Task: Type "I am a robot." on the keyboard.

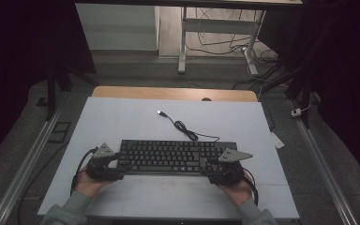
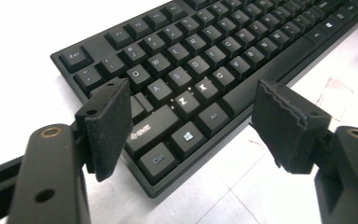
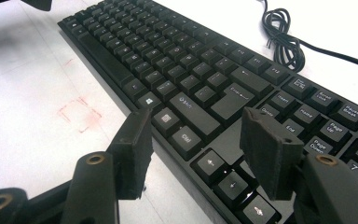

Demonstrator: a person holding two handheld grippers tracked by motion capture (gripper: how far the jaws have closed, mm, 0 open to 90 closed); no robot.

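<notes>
Left gripper (image 1: 122,167): I read its jaws spread, straddling the near-left corner of the black full-size plastic keyboard (image 1: 168,154) without pinching it. Right gripper (image 1: 205,168): jaws likewise spread over the near edge by the arrow keys. I see the keyboard flat on the white table sheet (image 1: 122,122), its black coiled cable (image 1: 183,126) behind.

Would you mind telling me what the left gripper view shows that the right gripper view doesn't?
The left gripper view has the keyboard's left end: the Esc key, the letter keys and the left Ctrl key, between the open left gripper.

The right gripper view has the arrow keys, the Enter key and the coiled cable, past the open right gripper.

Both show the black keyboard on the white table, with faint red marks beside it.
</notes>
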